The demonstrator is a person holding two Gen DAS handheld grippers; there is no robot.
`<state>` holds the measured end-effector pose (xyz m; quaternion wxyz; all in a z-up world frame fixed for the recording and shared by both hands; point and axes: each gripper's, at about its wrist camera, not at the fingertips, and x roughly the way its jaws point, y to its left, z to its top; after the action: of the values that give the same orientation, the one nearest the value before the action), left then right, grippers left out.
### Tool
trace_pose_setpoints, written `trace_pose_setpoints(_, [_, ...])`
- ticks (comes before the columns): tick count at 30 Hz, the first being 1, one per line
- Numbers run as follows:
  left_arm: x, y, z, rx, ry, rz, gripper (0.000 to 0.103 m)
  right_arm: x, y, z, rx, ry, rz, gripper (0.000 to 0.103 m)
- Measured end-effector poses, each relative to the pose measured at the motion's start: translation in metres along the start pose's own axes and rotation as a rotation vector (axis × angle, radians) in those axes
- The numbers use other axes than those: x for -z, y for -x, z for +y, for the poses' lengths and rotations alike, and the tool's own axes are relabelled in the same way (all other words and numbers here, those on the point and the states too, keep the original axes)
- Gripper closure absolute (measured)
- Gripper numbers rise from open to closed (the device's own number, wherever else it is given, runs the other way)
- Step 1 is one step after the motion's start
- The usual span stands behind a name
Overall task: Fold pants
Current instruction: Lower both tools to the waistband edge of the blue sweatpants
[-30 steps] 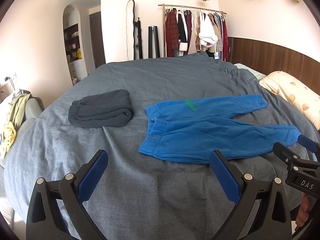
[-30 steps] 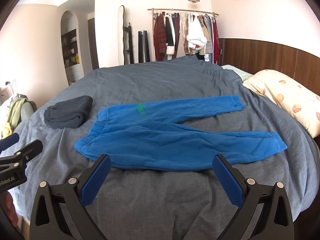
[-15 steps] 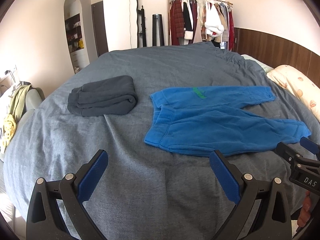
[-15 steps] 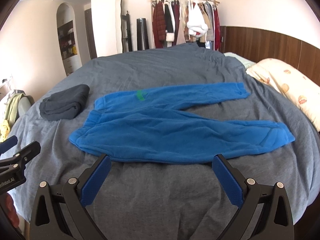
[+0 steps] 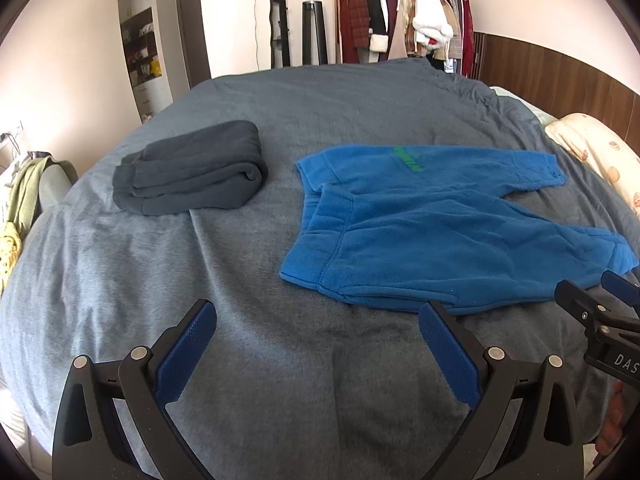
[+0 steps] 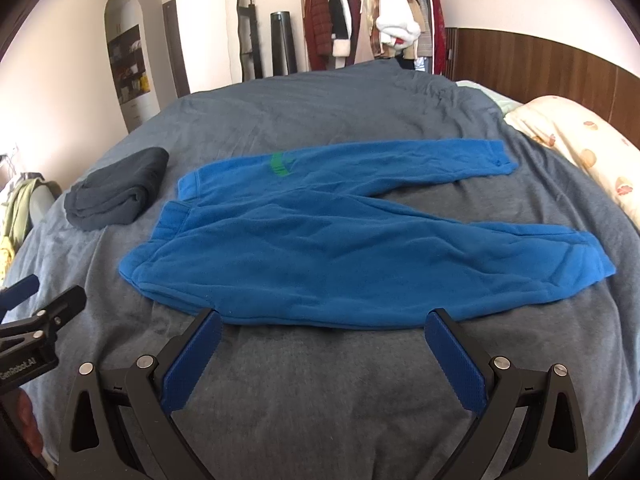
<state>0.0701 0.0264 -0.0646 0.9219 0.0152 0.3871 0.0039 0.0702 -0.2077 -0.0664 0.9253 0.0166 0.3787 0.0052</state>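
Note:
Blue fleece pants with a small green logo lie spread flat on the grey bed cover, waistband to the left, both legs pointing right and splayed apart. My left gripper hovers open over bare cover just in front of the waistband's near corner. Wide open too, my right gripper hangs just short of the near leg's front edge. Neither holds anything. Each gripper shows at the edge of the other's view: the right gripper and the left gripper.
A folded dark grey garment lies left of the pants. A patterned pillow rests at the right by the wooden headboard. A clothes rack stands beyond the bed. Clothing is piled off the bed's left edge.
Both grippers have moved forward and lower toward the pants, which now look larger and closer. The pants and folded garment have not moved. Both stayed open.

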Motion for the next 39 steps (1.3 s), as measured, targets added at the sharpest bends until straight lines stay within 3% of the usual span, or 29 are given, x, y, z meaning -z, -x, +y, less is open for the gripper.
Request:
trace_pose_setpoints(10, [-0.022, -0.034, 0.002, 0.005, 0.016, 0.078, 0.007, -0.021, -0.042, -0.001, -0.035, -0.039, 0.098, 0.001])
trace_pose_setpoints(14, [-0.034, -0.039, 0.004, -0.014, 0.014, 0.145, 0.010, -0.032, -0.054, -0.001, -0.026, -0.062, 0.196, 0.001])
trace_pose_setpoints(21, [-0.062, -0.038, 0.008, 0.025, 0.060, 0.277, 0.016, -0.059, -0.058, -0.006, 0.002, -0.154, 0.370, 0.008])
trace_pose_setpoints(26, [-0.071, -0.047, 0.007, 0.024, 0.044, 0.322, 0.016, -0.072, -0.054, -0.010, 0.016, -0.219, 0.410, 0.009])
trace_pose_setpoints(34, [-0.058, -0.082, 0.010, 0.020, 0.085, 0.415, 0.024, -0.049, -0.090, -0.026, -0.014, -0.356, 0.578, 0.023])
trace_pose_setpoints(39, [-0.050, -0.102, 0.009, 0.064, 0.148, 0.476, 0.029, -0.032, -0.104, -0.036, -0.012, -0.408, 0.636, 0.030])
